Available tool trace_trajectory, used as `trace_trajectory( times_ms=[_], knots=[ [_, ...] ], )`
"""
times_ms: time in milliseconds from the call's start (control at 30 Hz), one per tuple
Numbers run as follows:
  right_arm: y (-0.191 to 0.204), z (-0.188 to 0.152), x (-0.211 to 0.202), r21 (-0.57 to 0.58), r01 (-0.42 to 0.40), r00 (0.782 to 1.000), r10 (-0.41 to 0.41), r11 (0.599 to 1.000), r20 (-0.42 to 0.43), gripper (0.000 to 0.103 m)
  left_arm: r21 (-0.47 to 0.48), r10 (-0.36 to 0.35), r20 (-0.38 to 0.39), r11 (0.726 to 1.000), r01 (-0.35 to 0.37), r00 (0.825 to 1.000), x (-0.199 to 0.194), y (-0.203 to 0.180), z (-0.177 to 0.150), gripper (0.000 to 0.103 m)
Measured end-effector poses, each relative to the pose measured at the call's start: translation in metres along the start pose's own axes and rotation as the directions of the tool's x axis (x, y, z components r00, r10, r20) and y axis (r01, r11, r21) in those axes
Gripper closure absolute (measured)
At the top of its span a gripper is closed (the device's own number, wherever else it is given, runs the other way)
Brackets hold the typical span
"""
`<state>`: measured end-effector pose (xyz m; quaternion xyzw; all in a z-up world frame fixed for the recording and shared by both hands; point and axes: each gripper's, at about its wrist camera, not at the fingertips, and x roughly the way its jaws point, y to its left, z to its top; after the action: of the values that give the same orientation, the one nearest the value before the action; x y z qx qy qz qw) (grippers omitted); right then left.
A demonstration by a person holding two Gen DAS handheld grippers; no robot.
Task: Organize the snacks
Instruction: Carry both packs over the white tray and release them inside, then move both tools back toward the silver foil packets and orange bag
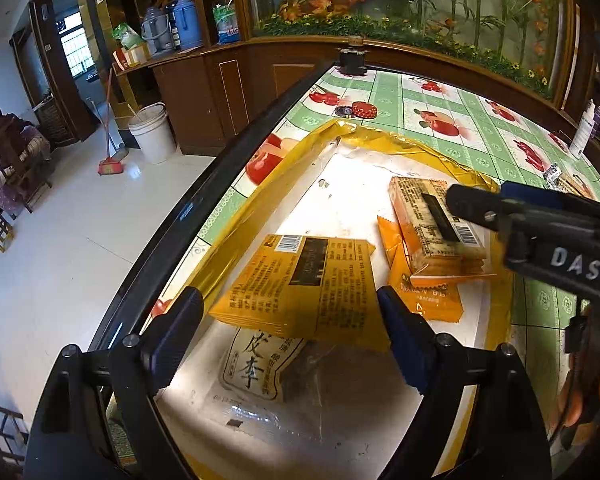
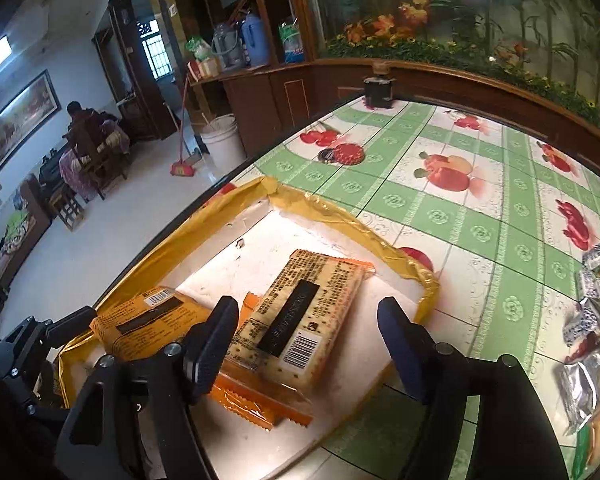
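A white foam tray with yellow-taped rim [image 1: 260, 184] [image 2: 332, 212] lies on the table. In it lie a yellow snack packet [image 1: 304, 276] [image 2: 148, 320], a clear cracker pack [image 1: 432, 220] [image 2: 300, 320] on orange packets [image 1: 432, 296] [image 2: 256, 400], and a clear plum bag with Chinese characters [image 1: 268, 364]. My left gripper [image 1: 290, 328] is open, its fingers either side of the yellow packet, just above it. My right gripper [image 2: 306, 340] is open over the cracker pack; it also shows in the left wrist view [image 1: 484, 204].
The table has a green fruit-print cloth [image 2: 440, 208]. More loose snack packets [image 2: 592, 340] lie at the right. A red round lid [image 1: 364, 109] and a black stand [image 1: 352, 60] sit at the far side. The table edge [image 1: 204, 200] drops to the floor at left.
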<state>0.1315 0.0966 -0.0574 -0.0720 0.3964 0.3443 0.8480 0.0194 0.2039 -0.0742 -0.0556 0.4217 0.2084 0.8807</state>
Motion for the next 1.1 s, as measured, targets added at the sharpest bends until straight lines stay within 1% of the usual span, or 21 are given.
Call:
trace_trajectory(
  times_ms=[67,100,200,367,467,533,667,767,933,1033,1100],
  knots=[
    [-0.005,-0.001,-0.008,0.011,0.008,1.000,-0.008,1.000,0.006,0.019,-0.002,-0.008,0.012,1.000,0.008,1.000,-0.005,-0.001,0.000,0.015],
    [-0.008,-0.001,-0.013,0.017,0.010,1.000,-0.010,1.000,0.014,0.019,0.000,-0.009,0.018,1.000,0.009,1.000,-0.009,-0.002,0.000,0.015],
    [-0.016,-0.005,-0.029,0.031,0.026,0.999,-0.027,0.999,0.029,0.019,0.009,-0.017,0.040,1.000,0.017,0.999,-0.019,-0.007,0.003,0.009],
    [-0.035,-0.013,-0.055,0.068,0.042,0.998,-0.046,0.997,0.053,0.018,0.028,-0.050,0.074,0.998,0.048,0.996,-0.038,-0.020,0.008,0.008],
    [-0.051,-0.021,-0.071,0.091,0.062,0.996,-0.068,0.994,0.064,0.018,0.055,-0.076,0.090,0.996,0.071,0.993,-0.048,-0.034,0.010,0.005],
    [-0.062,-0.027,-0.081,0.107,0.077,0.994,-0.084,0.991,0.071,0.018,0.072,-0.091,0.098,0.994,0.084,0.991,-0.054,-0.043,0.011,0.001],
    [-0.091,-0.040,-0.101,0.147,0.111,0.990,-0.123,0.983,0.076,0.018,0.114,-0.134,0.111,0.986,0.121,0.985,-0.062,-0.068,0.013,0.001],
    [-0.112,-0.051,-0.115,0.173,0.137,0.985,-0.152,0.975,0.078,0.018,0.146,-0.169,0.106,0.977,0.153,0.980,-0.064,-0.088,0.014,0.000],
    [-0.150,-0.076,-0.138,0.217,0.196,0.973,-0.216,0.956,0.075,0.017,0.224,-0.224,0.099,0.954,0.198,0.970,-0.071,-0.126,0.009,0.000],
    [-0.176,-0.092,-0.151,0.253,0.236,0.964,-0.259,0.938,0.061,0.017,0.272,-0.260,0.085,0.935,0.228,0.962,-0.073,-0.151,0.006,0.000],
    [-0.193,-0.102,-0.158,0.282,0.258,0.958,-0.283,0.924,0.051,0.017,0.310,-0.285,0.072,0.917,0.250,0.956,-0.073,-0.169,0.004,0.000]
  ],
)
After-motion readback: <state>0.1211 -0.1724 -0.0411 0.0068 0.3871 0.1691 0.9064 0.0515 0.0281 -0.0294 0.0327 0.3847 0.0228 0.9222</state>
